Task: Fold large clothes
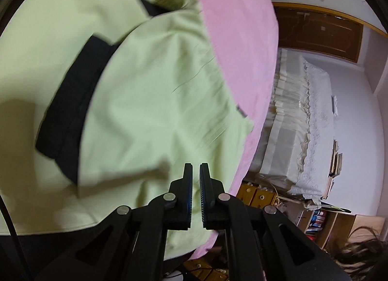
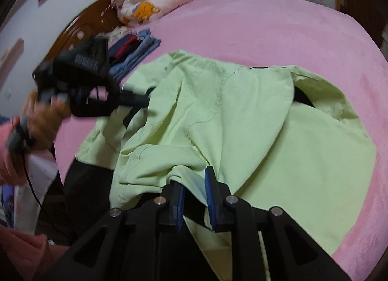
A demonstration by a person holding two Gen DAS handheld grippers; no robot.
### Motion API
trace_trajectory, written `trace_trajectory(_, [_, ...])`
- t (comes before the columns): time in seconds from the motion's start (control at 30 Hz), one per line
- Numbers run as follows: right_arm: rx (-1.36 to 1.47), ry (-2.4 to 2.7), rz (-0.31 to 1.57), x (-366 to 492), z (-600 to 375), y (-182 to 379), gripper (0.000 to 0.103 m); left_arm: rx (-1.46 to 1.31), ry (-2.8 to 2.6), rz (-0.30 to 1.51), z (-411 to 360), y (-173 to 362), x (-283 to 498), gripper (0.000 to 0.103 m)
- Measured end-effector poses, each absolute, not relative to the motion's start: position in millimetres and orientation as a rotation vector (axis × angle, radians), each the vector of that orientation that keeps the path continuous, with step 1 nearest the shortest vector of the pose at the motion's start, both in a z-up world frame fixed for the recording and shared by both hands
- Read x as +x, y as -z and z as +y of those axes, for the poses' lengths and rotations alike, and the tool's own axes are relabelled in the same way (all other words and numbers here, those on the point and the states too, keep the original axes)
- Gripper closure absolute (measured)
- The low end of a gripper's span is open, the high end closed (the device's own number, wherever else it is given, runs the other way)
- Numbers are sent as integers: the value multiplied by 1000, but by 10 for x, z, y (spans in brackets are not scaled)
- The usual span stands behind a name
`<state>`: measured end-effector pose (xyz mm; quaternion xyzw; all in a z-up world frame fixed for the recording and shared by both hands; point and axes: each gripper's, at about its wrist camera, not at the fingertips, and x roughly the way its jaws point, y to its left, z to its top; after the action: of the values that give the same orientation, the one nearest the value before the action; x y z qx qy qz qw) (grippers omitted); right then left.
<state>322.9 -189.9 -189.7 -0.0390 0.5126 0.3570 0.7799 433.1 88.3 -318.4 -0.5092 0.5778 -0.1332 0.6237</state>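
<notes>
A large light green garment [image 2: 254, 121] with black trim lies rumpled on the pink bed [image 2: 266, 26]. It also fills the left wrist view [image 1: 145, 101], where a black band [image 1: 72, 106] crosses it. My right gripper [image 2: 195, 184] is shut on a bunched fold of the green garment at its near edge. My left gripper [image 1: 196, 167] hovers over the garment with its jaws nearly together and nothing between them. In the right wrist view the left gripper [image 2: 145, 98] is held by a hand at the garment's left side, blurred.
A folded pile of blue and dark clothes [image 2: 135, 48] and a rolled pink quilt [image 2: 150, 0] lie at the head of the bed by the wooden headboard [image 2: 80, 31]. Beside the bed stand a cloth-covered cabinet [image 1: 303, 123], wooden drawers [image 1: 257, 193] and a bookshelf [image 1: 322, 222].
</notes>
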Motion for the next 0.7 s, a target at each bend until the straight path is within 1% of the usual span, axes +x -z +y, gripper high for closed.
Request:
trace_trajectory(0.13, [-104,-766,1097,3144,-1909,1884,85,-1099,330,1330,748,3057,4468,100])
trace_trajectory(0.2, [-145,-747,1068,3096,-1927,1854,79,-1065,349,1356,677,3028,4490,100])
trace_trajectory(0.23, [-177,-743,1051,3055,-1941,1835,75,-1046,354,1366,630,3017,4487,100])
trace_trajectory(0.3, [-236,-741,1032,2995,-1959,1814,55,-1014,369,1386,550,3019,4430,100])
trace_trajectory(0.33, [-255,-749,1024,2973,-1975,1801,21,-1000,372,1394,513,3016,4416,100])
trace_trajectory(0.37, [-274,-758,1017,2933,-1991,1786,3,-988,376,1399,484,3017,4367,100])
trace_trajectory(0.43, [-271,-771,1011,2893,-2039,1757,3,-966,369,1406,444,3009,4313,100])
trace_trajectory(0.57, [-209,-767,1077,2899,-2116,1797,3,-897,298,1398,414,2976,4152,99])
trace_trajectory(0.63, [-152,-727,1121,2922,-2152,1846,3,-841,228,1382,452,2932,4055,96])
trace_trajectory(0.7, [-53,-702,1168,2957,-2193,1905,3,-787,165,1368,530,2908,3951,88])
